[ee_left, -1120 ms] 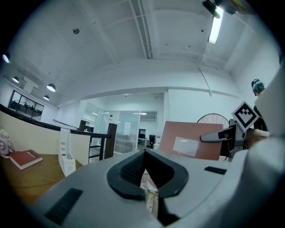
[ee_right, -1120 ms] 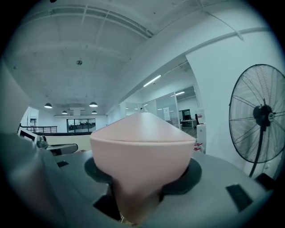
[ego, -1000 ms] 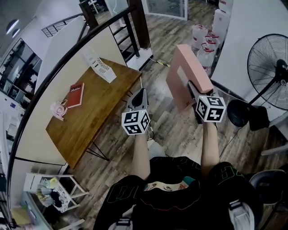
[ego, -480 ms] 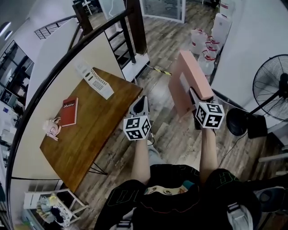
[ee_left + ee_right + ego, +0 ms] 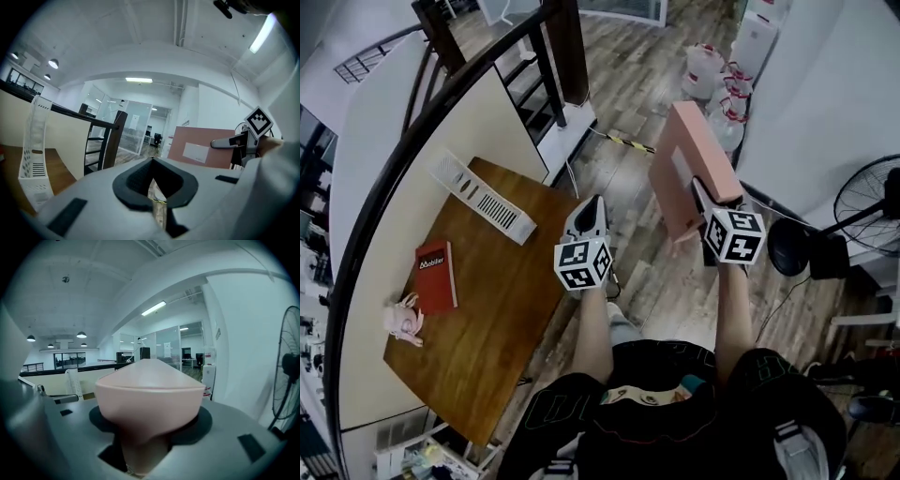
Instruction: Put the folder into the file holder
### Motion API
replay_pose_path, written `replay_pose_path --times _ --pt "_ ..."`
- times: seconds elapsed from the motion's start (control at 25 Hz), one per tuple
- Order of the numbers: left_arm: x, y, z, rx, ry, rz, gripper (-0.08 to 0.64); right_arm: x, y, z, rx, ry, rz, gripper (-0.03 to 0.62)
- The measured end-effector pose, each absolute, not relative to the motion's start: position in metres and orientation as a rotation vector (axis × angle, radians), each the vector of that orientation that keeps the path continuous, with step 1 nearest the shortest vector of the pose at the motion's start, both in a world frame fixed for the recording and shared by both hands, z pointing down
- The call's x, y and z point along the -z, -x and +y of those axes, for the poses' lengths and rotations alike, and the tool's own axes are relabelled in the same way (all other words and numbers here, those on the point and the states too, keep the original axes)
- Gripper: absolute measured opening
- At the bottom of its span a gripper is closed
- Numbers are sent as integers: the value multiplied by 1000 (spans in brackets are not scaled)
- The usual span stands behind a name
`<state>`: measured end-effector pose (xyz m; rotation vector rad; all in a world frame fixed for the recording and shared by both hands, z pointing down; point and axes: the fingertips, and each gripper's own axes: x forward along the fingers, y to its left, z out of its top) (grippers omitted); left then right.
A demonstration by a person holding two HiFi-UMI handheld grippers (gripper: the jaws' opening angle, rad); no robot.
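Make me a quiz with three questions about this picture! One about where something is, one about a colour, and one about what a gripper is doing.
1. Where is the white file holder?
A) on the wooden table
B) on the floor
C) on a chair

2. What colour is the folder?
A) blue
B) pink
C) green

3. What is the right gripper doing?
A) holding nothing
B) gripping a cup
C) gripping the folder

Answers:
1 A, the head view shows the holder resting on the tabletop.
2 B, its cover looks pink in all three views.
3 C, the right gripper view shows the folder's edge clamped between the jaws.
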<state>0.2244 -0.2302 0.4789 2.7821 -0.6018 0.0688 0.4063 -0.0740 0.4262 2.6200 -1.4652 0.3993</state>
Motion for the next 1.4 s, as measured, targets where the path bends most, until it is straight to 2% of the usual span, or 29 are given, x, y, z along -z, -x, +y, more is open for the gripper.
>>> replay_pose_path --times 0.44,1.0,1.4 --pt "-504 -215 -317 -63 -2677 -672 -3 -427 -400 -179 -411 -2516 -1504 278" --pt "-463 -190 -360 38 -2702 -857 -3 -386 -393 -243 -283 -2467 -1680 278" --pt "-441 -127 -367 87 -2654 -1166 -3 -356 -356 -288 -237 -2342 -1999 278"
